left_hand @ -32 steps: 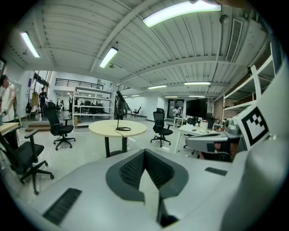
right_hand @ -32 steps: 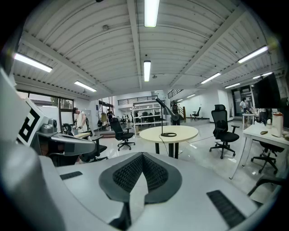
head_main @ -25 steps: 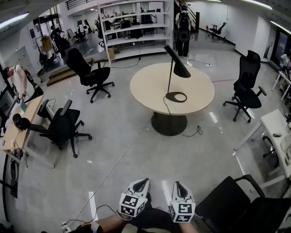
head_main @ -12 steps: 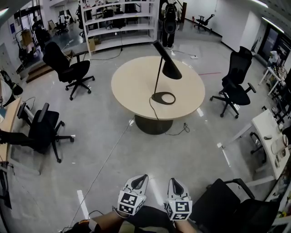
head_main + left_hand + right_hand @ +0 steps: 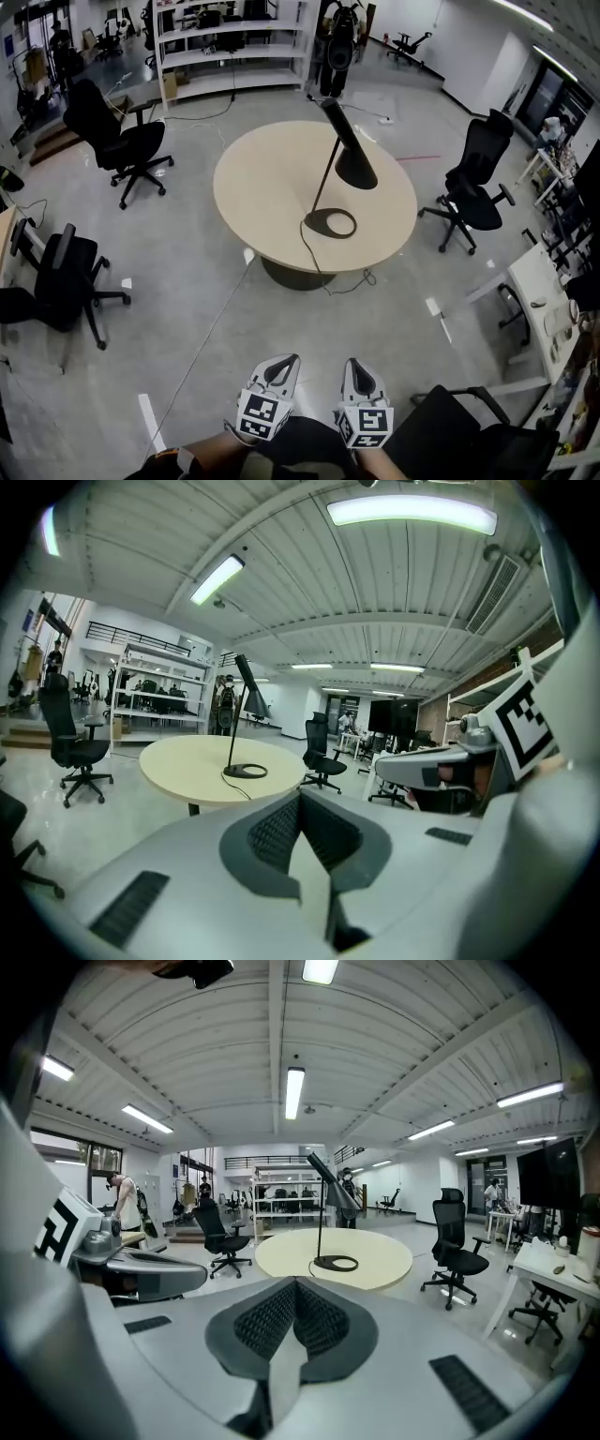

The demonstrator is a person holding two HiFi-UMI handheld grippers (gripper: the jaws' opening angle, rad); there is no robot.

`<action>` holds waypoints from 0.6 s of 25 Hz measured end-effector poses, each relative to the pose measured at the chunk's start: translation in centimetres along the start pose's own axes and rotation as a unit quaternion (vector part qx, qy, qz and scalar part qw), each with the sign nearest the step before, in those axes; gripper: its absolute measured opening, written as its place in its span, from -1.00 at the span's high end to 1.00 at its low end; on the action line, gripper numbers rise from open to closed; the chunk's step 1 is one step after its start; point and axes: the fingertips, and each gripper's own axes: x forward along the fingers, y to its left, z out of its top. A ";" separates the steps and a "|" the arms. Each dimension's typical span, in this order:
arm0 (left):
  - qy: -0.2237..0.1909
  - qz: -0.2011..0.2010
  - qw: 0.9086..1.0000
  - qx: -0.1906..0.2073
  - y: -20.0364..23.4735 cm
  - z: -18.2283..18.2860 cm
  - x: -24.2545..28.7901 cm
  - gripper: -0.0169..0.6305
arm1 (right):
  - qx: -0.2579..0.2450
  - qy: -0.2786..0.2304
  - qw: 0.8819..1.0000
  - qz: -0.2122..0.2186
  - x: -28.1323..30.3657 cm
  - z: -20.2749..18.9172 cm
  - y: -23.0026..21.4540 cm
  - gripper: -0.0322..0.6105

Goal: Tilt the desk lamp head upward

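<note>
The left gripper (image 5: 284, 364) is held low on the near side of the table (image 5: 253, 202), well short of it, its jaws closed on nothing; its own view shows the pads meeting with only air ahead. Just beside it, the right gripper (image 5: 355, 367) is equally far from the table, jaws likewise together and empty. The lamp (image 5: 352, 165) stands on the table, with its ring base right of the table's middle and toward the near edge. A thin stem rises from the base. The head (image 5: 337, 127), a long tube ending in a cone shade, slants across the stem's top: the high end is over the table's far side, and the shade end is lower, toward the near right, opening downward. So the lamp lies ahead of both grippers, far out of reach, a touch right of the line between them. The right gripper view has it nearly dead centre and the left gripper view has it off to the left, so the right looks better placed. By my reading the tilt is not yet begun: the gap to the table must close first, then the shade end goes up along that slant.
</note>
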 end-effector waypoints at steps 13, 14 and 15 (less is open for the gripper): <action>0.015 0.027 1.000 -0.005 5.7 3.1 9.3 0.80 | -0.009 -0.005 1.000 0.022 10.4 3.6 -4.3 0.86; 0.016 0.034 0.999 -0.004 6.0 3.5 10.4 0.81 | -0.008 -0.004 1.000 0.028 11.4 3.7 -5.1 0.86; 0.016 0.041 0.999 -0.003 6.1 4.1 11.5 0.80 | -0.007 -0.005 0.999 0.035 12.3 4.0 -6.0 0.86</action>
